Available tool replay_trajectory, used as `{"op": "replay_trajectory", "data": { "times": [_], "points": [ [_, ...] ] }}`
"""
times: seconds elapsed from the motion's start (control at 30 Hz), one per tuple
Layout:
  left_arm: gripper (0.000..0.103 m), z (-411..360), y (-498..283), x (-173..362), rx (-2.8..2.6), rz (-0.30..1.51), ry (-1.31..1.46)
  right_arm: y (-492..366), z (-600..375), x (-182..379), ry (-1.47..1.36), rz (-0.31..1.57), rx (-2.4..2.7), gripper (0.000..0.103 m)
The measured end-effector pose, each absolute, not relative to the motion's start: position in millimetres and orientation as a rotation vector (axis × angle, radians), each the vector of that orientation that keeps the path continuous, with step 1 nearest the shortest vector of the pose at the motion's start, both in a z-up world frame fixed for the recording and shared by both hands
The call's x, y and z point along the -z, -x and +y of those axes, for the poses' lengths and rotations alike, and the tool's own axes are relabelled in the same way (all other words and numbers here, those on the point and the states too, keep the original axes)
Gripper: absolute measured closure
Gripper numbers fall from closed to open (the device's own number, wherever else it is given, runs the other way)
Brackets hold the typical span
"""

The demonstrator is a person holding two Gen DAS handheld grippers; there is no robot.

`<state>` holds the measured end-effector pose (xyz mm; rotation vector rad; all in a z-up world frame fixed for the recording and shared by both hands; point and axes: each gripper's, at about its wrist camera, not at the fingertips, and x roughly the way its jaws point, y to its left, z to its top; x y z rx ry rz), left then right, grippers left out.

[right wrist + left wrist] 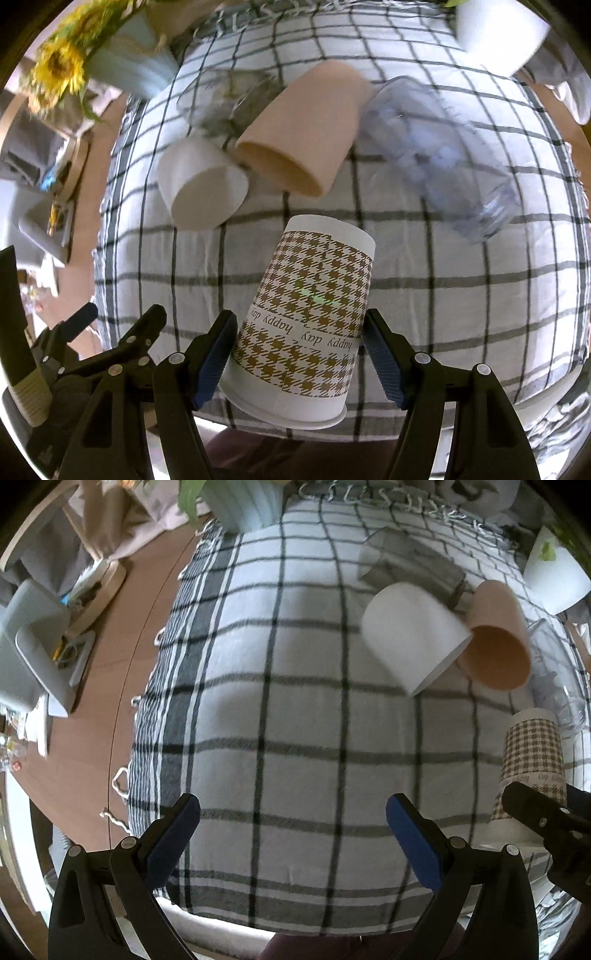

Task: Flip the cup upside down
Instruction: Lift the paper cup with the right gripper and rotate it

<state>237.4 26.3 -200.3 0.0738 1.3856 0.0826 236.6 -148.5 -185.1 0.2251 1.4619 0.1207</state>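
The houndstooth paper cup (306,317) is seen upside down on the checked cloth (443,295), its rim at the bottom near the cloth's front edge and its closed base on top; the words "happy day" are printed inverted on its side. It stands between the 2 blue-padded fingers of the right gripper (301,354). The left pad lies at the cup's wall, while a thin gap shows beside the right pad, so the jaws are spread and the cup is not clamped.

The left gripper (291,834) is held low over the cloth's front part (nothing lies between its pads), its fingers wide apart. In its view the same cup (532,764) appears at the far right, beside a black finger of the other gripper.

Farther back, a white cup (201,184) and a peach cup (303,133) lie on their sides, touching, with their mouths turned toward the cameras. A clear plastic bottle (443,155) lies on its side just right of the peach cup. A pale ribbed vase (129,70) holding sunflowers (59,66) stands at the cloth's far left corner.
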Motion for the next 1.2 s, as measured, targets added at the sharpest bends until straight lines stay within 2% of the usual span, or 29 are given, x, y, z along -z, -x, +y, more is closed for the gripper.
{"op": "replay_trajectory", "data": {
  "times": [0.5, 0.6, 1.03, 1.2],
  "points": [
    [0.000, 29.7, -230.0, 213.4, -0.073, 1.400, -0.103, -237.4, -136.3, 203.9, -0.199, 1.541, -0.132, 0.033],
    [0.000, 25.2, -231.1, 211.7, -0.081, 1.400, -0.102, -235.6, -138.4, 204.8, -0.220, 1.544, -0.142, 0.025],
    [0.000, -28.5, -229.6, 168.5, 0.012, 1.290, -0.219, -218.2, -181.4, 139.4, -0.217, 1.349, -0.139, 0.023],
    [0.000, -68.6, -234.7, 166.1, 0.134, 1.306, -0.250, -210.2, -212.5, 127.6, -0.240, 1.306, -0.068, 0.023]
  ]
}}
